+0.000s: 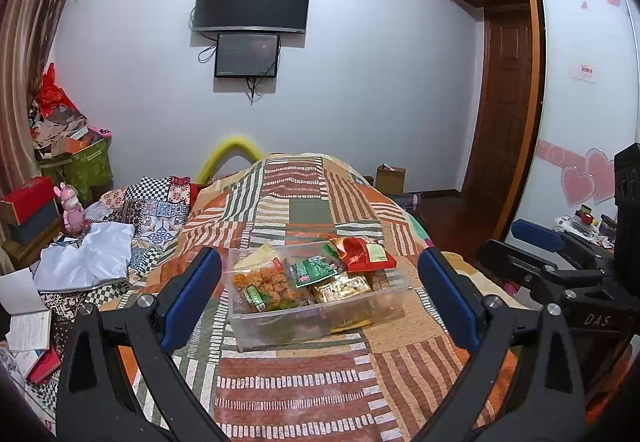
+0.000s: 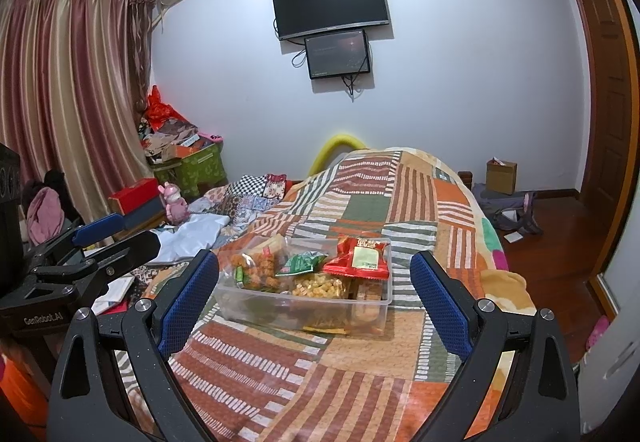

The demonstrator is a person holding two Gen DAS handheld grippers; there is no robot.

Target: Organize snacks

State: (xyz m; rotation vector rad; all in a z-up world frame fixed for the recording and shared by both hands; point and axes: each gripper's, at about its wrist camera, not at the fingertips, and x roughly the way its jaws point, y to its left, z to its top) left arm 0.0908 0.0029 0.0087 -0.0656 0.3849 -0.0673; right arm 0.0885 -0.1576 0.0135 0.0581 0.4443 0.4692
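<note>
Clear rectangular plastic bin point(image 1: 280, 326), standing on a patchwork bedspread of orange, green and cream striped blocks point(image 1: 304, 382), near the middle of the bed. Contents, piled to above the rim: red foil snack packet with a pale green label point(image 1: 366, 256), lying topmost at the far right corner; green foil sachet point(image 1: 314, 270), just beside it toward the centre; clear bag of orange-brown fried nuggets point(image 1: 272, 282), at the left; gold-wrapped packet point(image 1: 346, 288), against the near wall. Left gripper point(image 1: 320, 294), black frame with blue textured pads: fingers spread wide, empty, one on either side of the bin as seen by its own camera, not touching it. Right gripper point(image 2: 316, 298), same build: fingers likewise spread wide, holding nothing, short of the bin. Each gripper shows at the edge of the other's view. Surroundings: black wall-mounted television point(image 1: 252, 2) with a smaller dark screen point(image 1: 247, 55) below it; pink rabbit figurine point(image 1: 72, 208) left of the bed; small brown cardboard box point(image 2: 501, 176) on the floor by the far wall.
</note>
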